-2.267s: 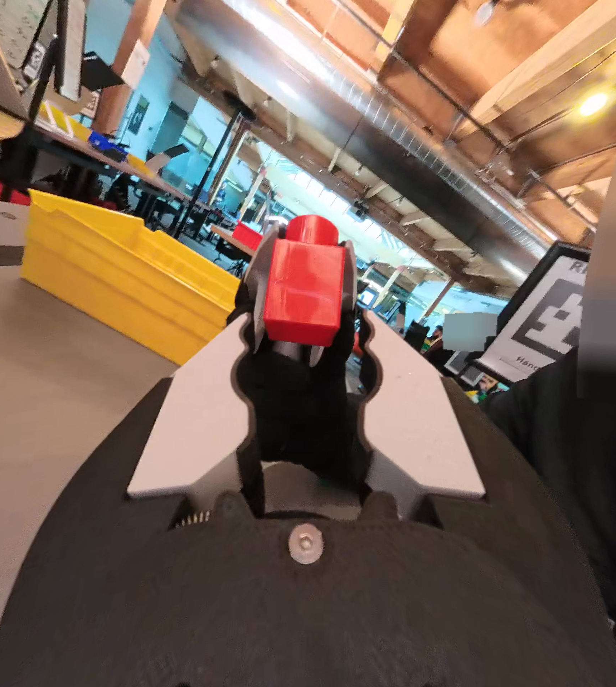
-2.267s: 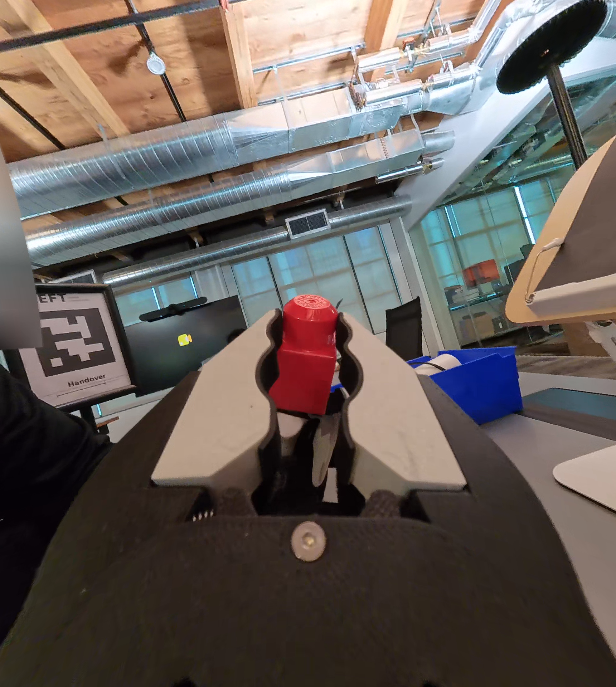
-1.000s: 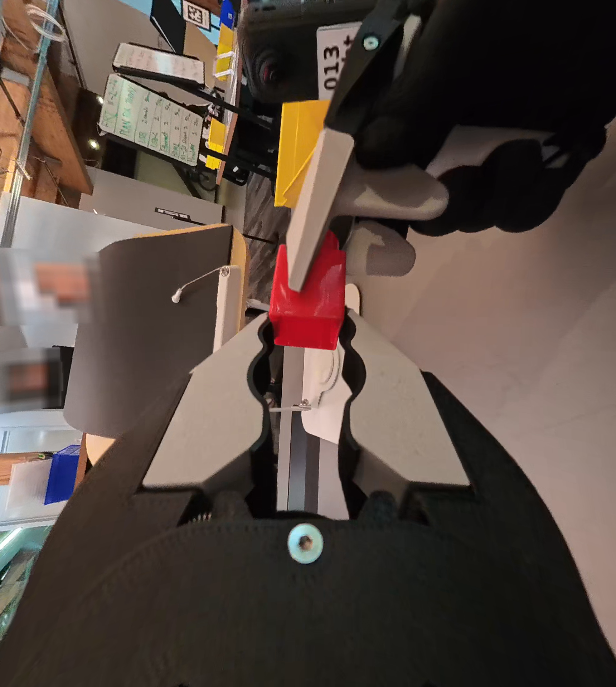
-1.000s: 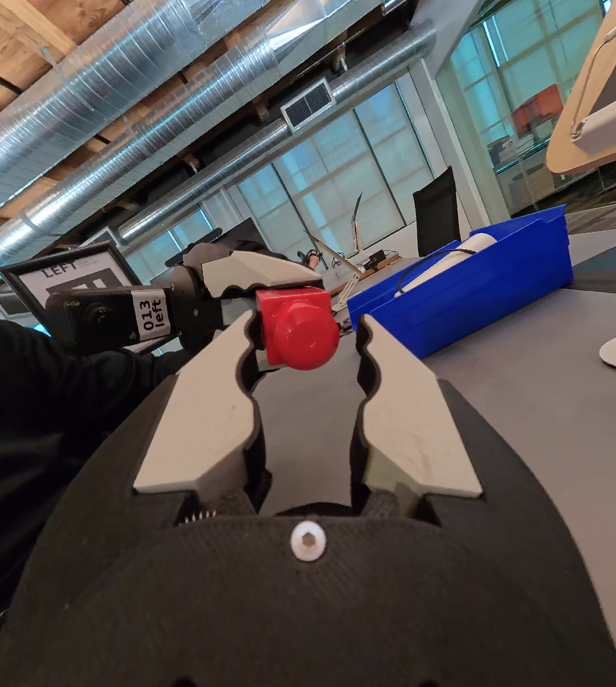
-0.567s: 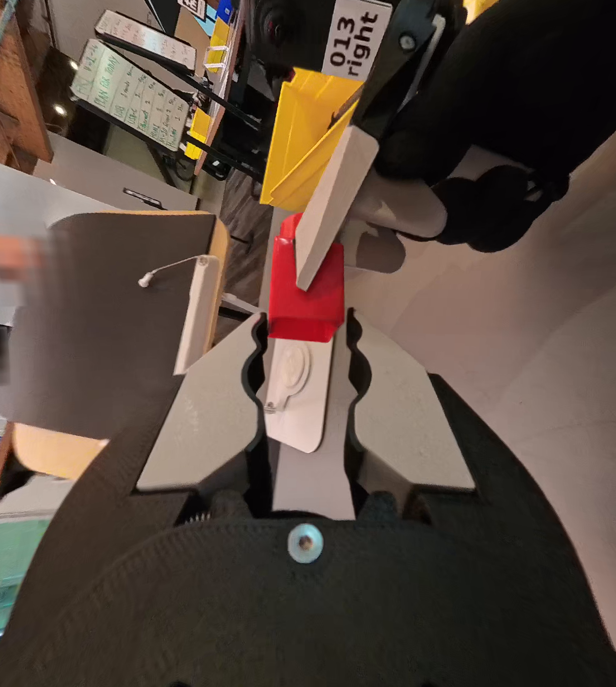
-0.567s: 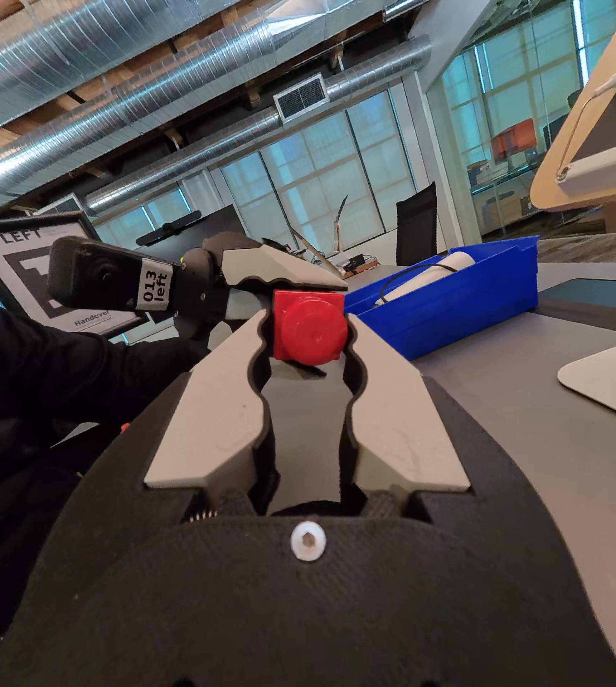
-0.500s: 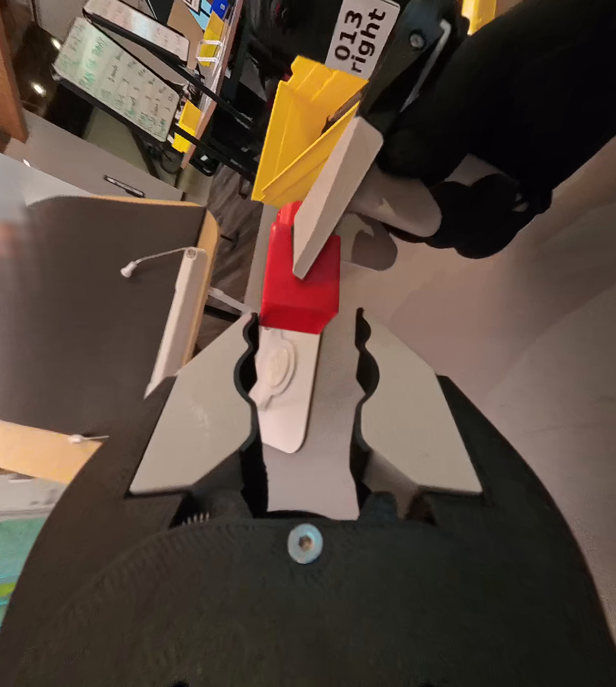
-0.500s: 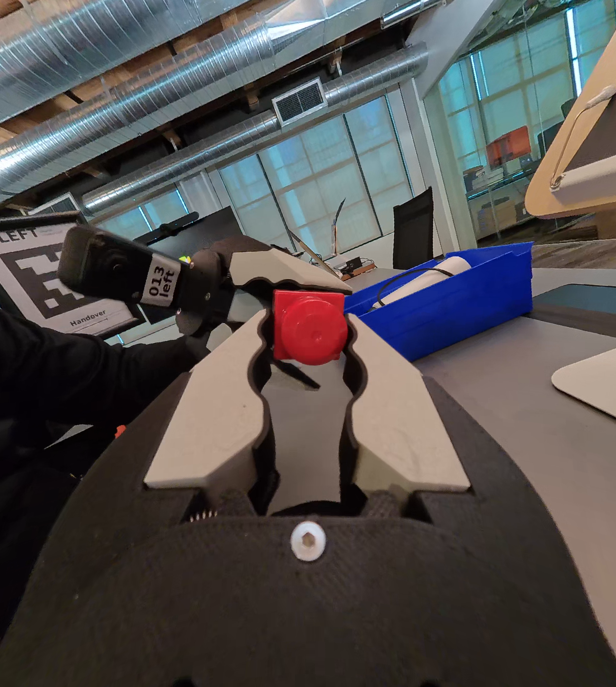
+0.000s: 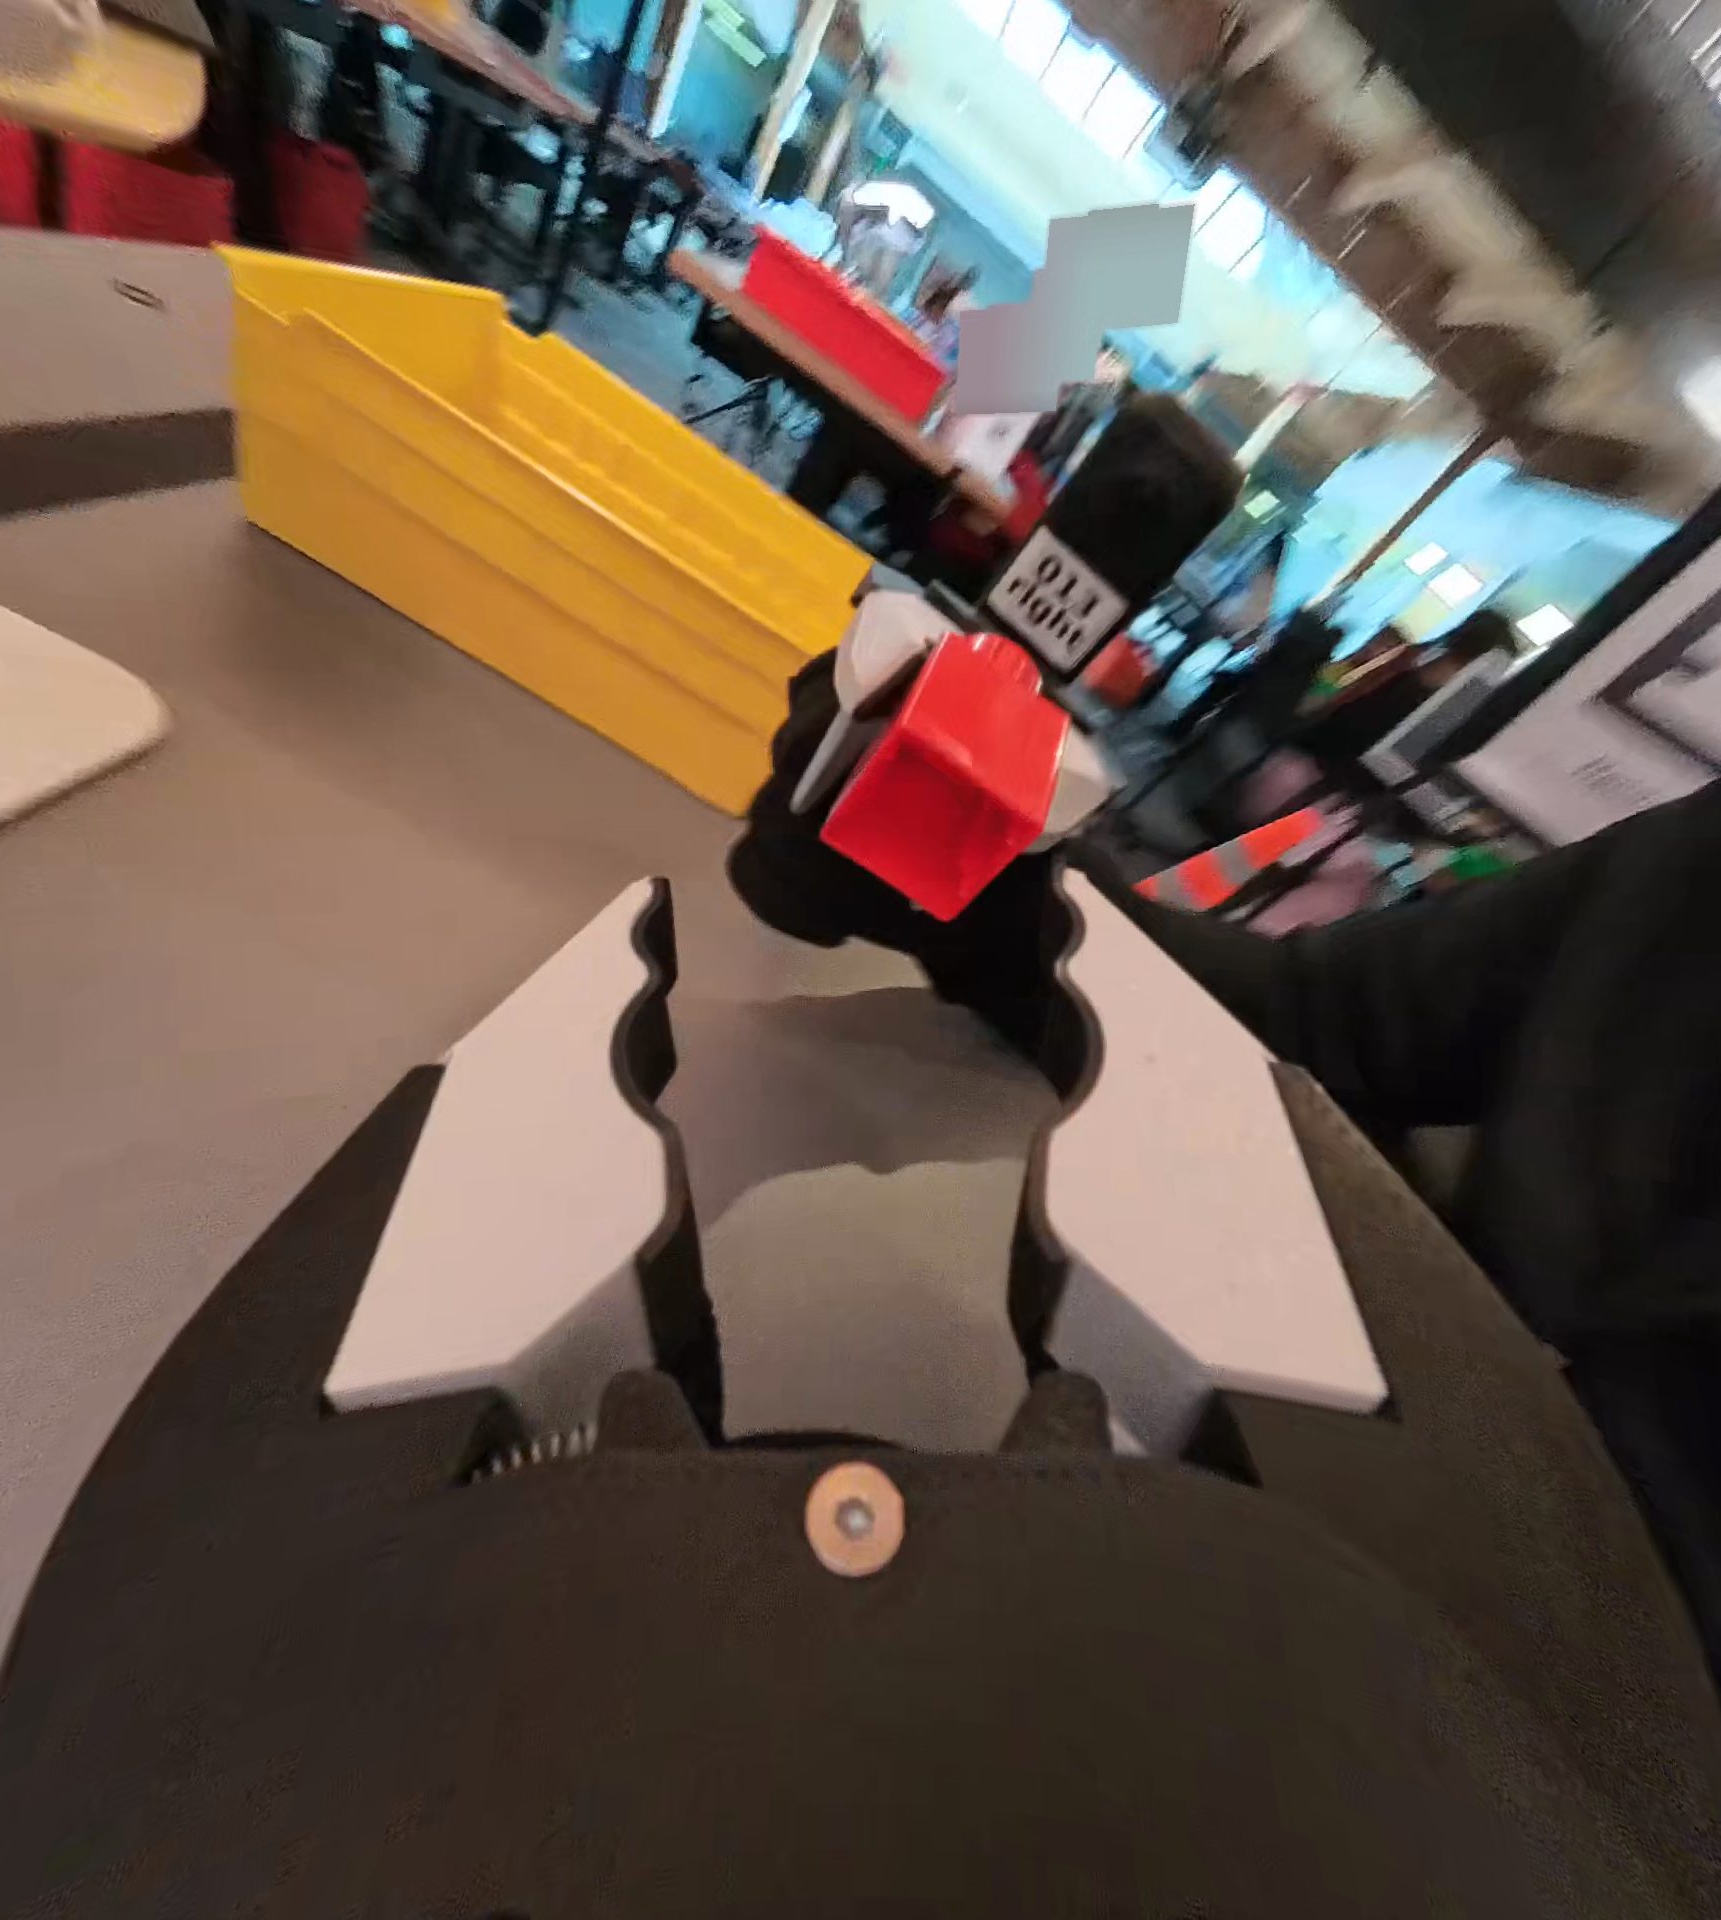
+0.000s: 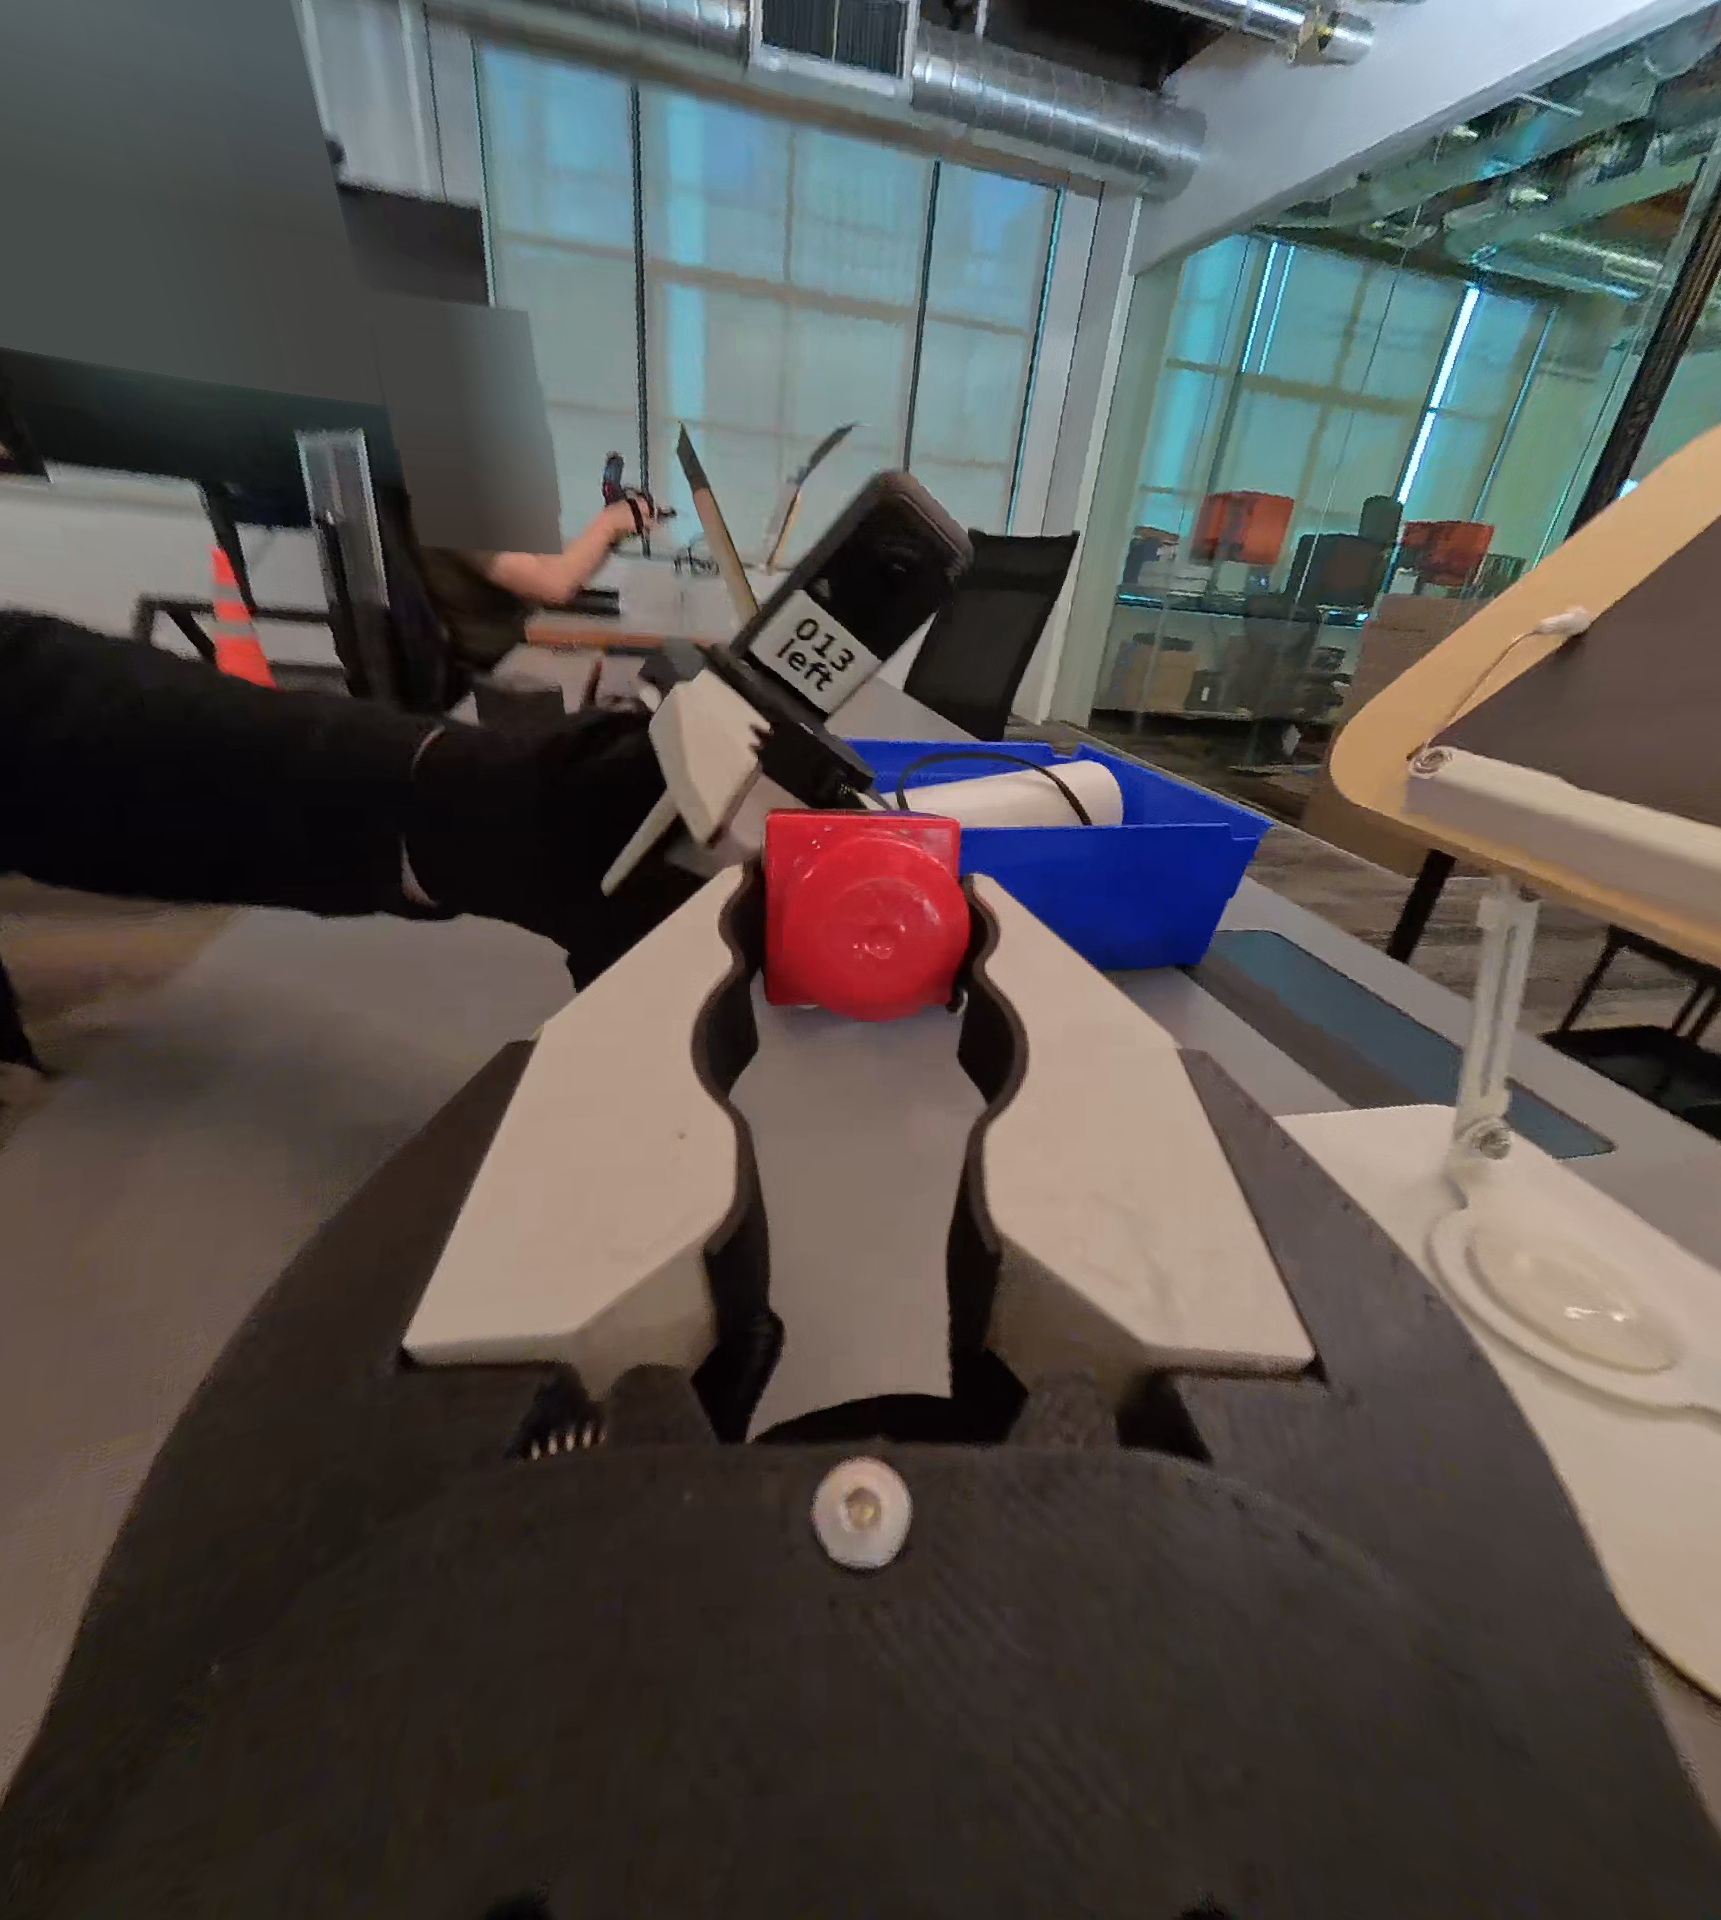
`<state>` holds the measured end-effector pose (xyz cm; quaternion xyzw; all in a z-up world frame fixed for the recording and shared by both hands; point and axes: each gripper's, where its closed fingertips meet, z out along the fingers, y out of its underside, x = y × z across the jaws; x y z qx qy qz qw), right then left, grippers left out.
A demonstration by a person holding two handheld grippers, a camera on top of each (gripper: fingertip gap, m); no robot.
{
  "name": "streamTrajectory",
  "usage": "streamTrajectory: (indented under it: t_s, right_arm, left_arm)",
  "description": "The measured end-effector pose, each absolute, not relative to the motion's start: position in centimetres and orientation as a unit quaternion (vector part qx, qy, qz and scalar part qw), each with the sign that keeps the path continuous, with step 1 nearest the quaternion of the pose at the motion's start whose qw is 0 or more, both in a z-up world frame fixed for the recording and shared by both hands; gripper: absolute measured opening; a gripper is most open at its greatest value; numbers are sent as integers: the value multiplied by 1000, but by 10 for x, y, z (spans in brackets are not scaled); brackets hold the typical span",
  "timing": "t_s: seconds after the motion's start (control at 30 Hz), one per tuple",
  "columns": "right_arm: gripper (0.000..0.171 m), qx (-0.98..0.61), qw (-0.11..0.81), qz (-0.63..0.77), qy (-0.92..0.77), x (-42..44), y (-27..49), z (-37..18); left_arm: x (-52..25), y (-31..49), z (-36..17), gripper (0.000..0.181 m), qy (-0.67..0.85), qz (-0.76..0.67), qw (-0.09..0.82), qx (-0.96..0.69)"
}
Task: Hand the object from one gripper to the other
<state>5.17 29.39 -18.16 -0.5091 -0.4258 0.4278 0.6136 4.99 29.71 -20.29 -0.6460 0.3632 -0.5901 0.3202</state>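
Note:
The object is a red block with a round red cap [image 10: 866,920]. My right gripper [image 10: 861,899] is shut on it, one grey finger on each side, above the grey table [image 10: 160,1195]. In the left wrist view the red block [image 9: 939,790] sits a short way ahead, clamped between the right gripper's grey fingers [image 9: 861,649]. My left gripper [image 9: 856,914] is open and empty, its jaws wide apart, clear of the block. It also shows in the right wrist view [image 10: 674,836], just behind and left of the block, not touching it.
A yellow bin [image 9: 523,499] stands on the table [image 9: 264,831] ahead left of my left gripper. A blue bin [image 10: 1095,883] holding a white roll stands behind the block. A white lamp base [image 10: 1562,1403] and tilted board [image 10: 1614,675] stand at right. A person sits far back. My left and right fingertips are right by each other.
My left gripper has let go of the red block and drawn back from it, jaws wider. My right gripper has closed on the block and holds it alone. Both views have swung level with the table.

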Motion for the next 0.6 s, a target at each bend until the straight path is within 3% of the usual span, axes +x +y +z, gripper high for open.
streamTrajectory:
  t_s: [0.13, 0.33, 0.6]
  right_arm:
    - [34, -484, 636, 364, -478, 42, 283, -185]
    - [34, -456, 665, 282, -520, 31, 274, -187]
    - [34, -430, 680, 223, -551, 28, 269, -188]
  left_arm:
    - [46, 290, -192, 73, 302, -694, 257, -601]
    - [57, 269, -186, 68, 304, -739, 209, -564]
    - [63, 257, -187, 40, 330, -740, 206, -549]
